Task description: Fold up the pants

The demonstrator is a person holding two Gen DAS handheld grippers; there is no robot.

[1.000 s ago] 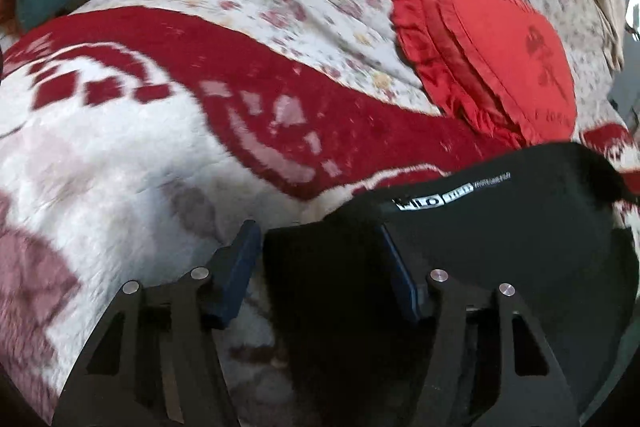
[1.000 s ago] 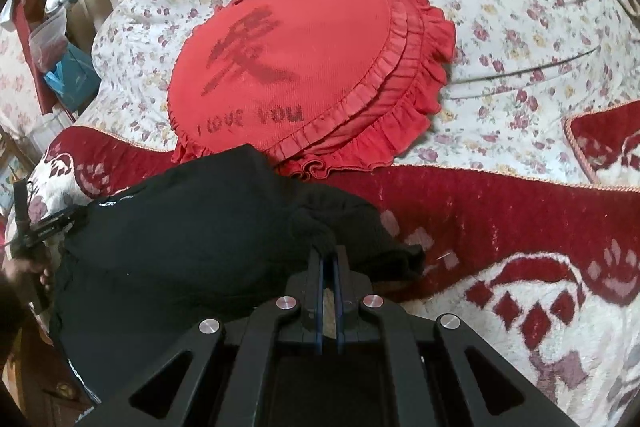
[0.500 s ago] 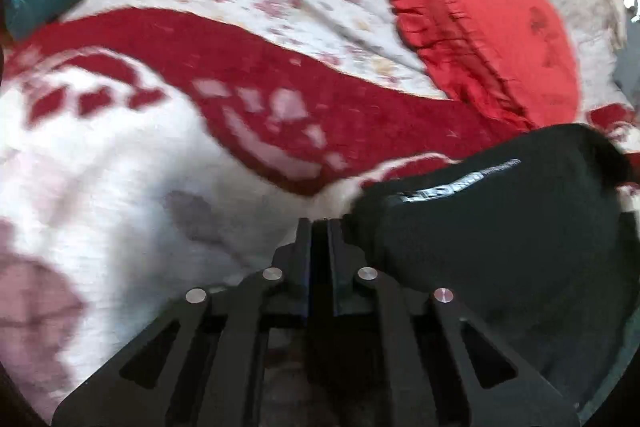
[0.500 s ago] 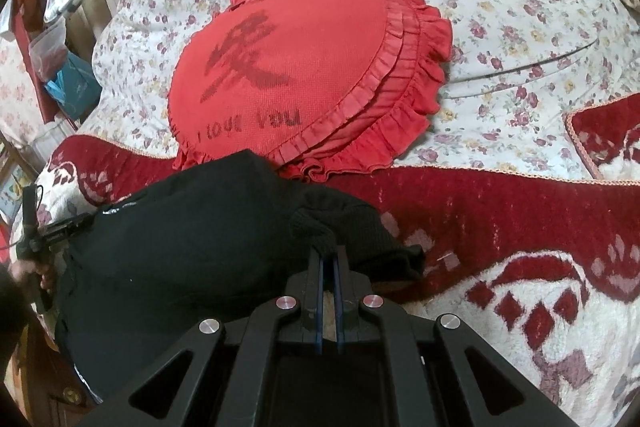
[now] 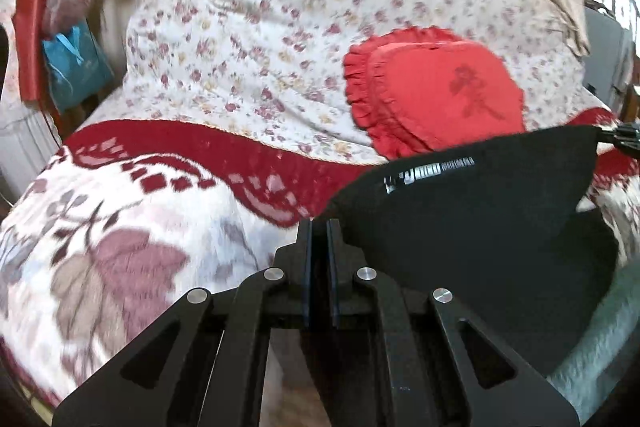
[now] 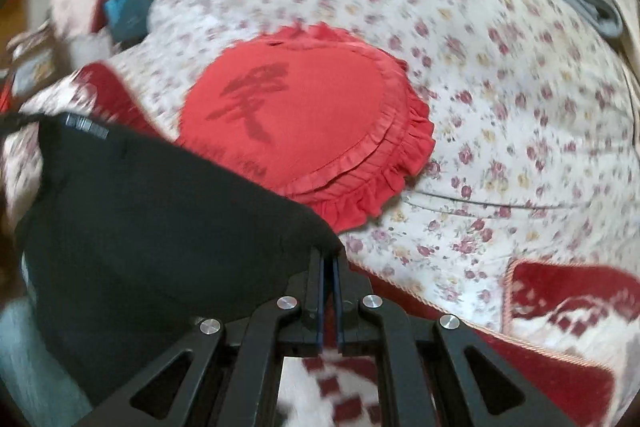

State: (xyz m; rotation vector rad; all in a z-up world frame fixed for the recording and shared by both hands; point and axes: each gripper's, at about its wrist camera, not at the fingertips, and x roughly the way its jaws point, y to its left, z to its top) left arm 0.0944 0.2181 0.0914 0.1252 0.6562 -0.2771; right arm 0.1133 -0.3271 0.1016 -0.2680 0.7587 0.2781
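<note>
My left tool (image 5: 319, 227) has just pressed shut on one corner of the black knit pants (image 5: 472, 211); my right tool (image 6: 329, 257) pinches the other; both have risen, so the pants hang above the red-and-white blanket (image 5: 132, 227), ready for folding.

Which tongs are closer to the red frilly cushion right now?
Right. The right tongs hold the black pants just below the cushion; the left tongs grip the pants' far corner, farther off.

The left tongs (image 5: 319, 227) pinched a corner of the black fabric pants (image 5: 472, 211), lifted above the red-and-white floral blanket (image 5: 132, 227).
</note>
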